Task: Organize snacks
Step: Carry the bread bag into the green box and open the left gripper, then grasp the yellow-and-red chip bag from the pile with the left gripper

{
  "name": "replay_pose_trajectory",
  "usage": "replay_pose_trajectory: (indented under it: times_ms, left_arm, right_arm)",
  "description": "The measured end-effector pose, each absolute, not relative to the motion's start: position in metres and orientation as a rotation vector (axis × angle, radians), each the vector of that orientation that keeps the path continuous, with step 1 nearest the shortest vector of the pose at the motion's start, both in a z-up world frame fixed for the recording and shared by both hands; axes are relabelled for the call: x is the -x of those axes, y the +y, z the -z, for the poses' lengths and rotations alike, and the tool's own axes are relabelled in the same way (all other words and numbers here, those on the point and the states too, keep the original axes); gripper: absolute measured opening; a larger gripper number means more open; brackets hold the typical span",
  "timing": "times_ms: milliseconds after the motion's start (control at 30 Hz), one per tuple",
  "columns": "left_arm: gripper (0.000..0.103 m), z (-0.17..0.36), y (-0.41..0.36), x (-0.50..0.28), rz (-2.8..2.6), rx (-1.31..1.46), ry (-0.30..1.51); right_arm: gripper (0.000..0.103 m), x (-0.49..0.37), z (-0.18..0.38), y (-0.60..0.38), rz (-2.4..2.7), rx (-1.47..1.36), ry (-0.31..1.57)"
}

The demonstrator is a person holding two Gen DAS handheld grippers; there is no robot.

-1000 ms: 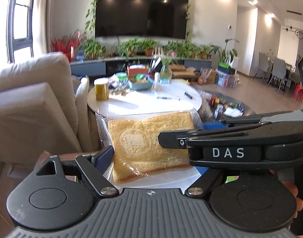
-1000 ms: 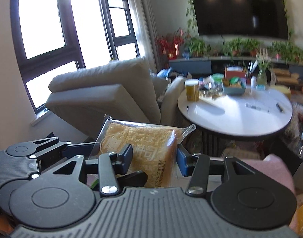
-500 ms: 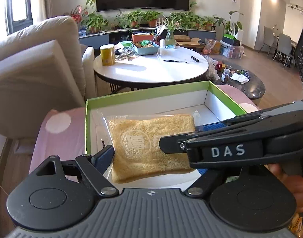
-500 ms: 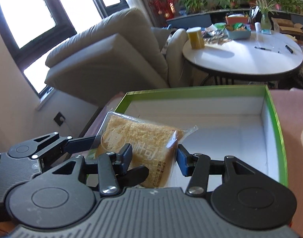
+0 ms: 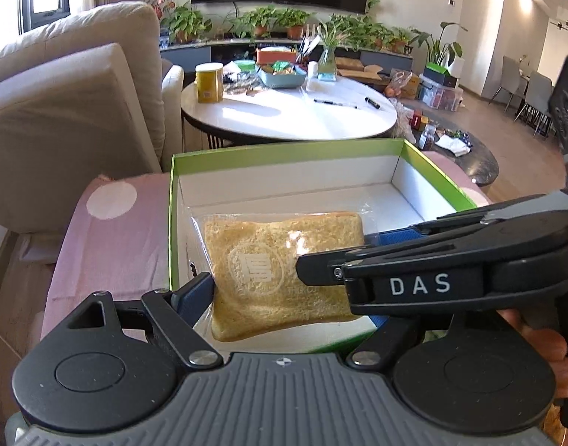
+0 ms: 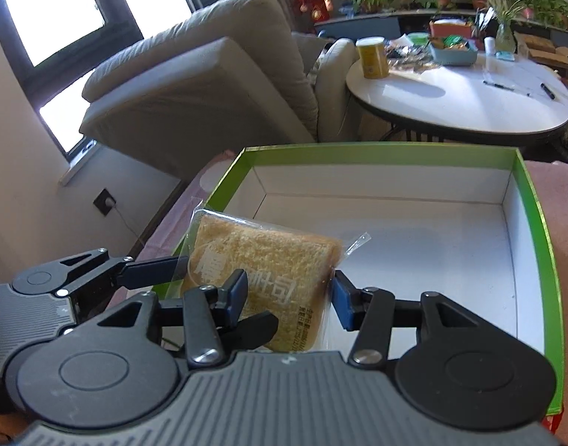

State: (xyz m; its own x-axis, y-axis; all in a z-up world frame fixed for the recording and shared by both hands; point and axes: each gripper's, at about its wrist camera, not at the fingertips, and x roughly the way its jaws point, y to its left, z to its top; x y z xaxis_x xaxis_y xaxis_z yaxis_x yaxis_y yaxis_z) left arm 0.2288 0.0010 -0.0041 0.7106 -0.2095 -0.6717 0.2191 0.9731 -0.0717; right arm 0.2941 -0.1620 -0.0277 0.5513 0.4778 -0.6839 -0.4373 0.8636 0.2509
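Observation:
A clear-wrapped slice of toast [image 5: 284,264] hangs over the near left part of an open box with green rim [image 5: 284,146] and white inside. My left gripper [image 5: 284,297] and my right gripper [image 6: 289,295] are both shut on the toast packet [image 6: 261,264]. The right gripper's black body marked DAS [image 5: 421,284] crosses the left wrist view and covers the packet's right edge. The left gripper's fingers [image 6: 146,269] reach in from the left in the right wrist view. The rest of the box [image 6: 395,150] holds nothing.
The box sits on a pink cloth with white dots [image 5: 109,245]. A beige armchair [image 5: 72,111] stands at the left. Beyond is a round white table [image 5: 287,115] with a yellow can [image 5: 208,82], a blue basket of snacks [image 5: 282,74] and pens.
Both grippers have tilted down and carried the toast packet lower, from in front of the round table to over the green box. Both stay shut on it.

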Motion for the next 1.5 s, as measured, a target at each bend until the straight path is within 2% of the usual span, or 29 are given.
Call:
replay_pose_trajectory:
  times_ms: [200, 367, 600, 1000, 1200, 1500]
  left_arm:
    - [0.082, 0.001, 0.004, -0.217, 0.209, -0.043, 0.713]
    - [0.083, -0.009, 0.012, -0.202, 0.204, 0.0, 0.673]
    - [0.083, -0.018, 0.013, -0.168, 0.224, 0.021, 0.625]
    - [0.084, -0.03, 0.003, -0.1, 0.275, 0.008, 0.546]
    - [0.085, -0.019, -0.009, -0.083, 0.307, -0.037, 0.594]
    - [0.085, 0.007, 0.008, -0.065, 0.274, 0.018, 0.668]
  right_arm:
    - [0.086, -0.292, 0.035, -0.161, -0.569, -0.071, 0.84]
    - [0.086, -0.281, 0.021, -0.171, -0.581, -0.106, 0.78]
    - [0.086, -0.245, 0.003, -0.189, -0.585, -0.117, 0.693]
    - [0.086, -0.186, 0.013, -0.226, -0.519, -0.212, 0.683]
    - [0.086, -0.173, 0.031, -0.218, -0.536, -0.221, 0.746]
    - [0.086, -0.148, 0.033, -0.213, -0.591, -0.259, 0.714]
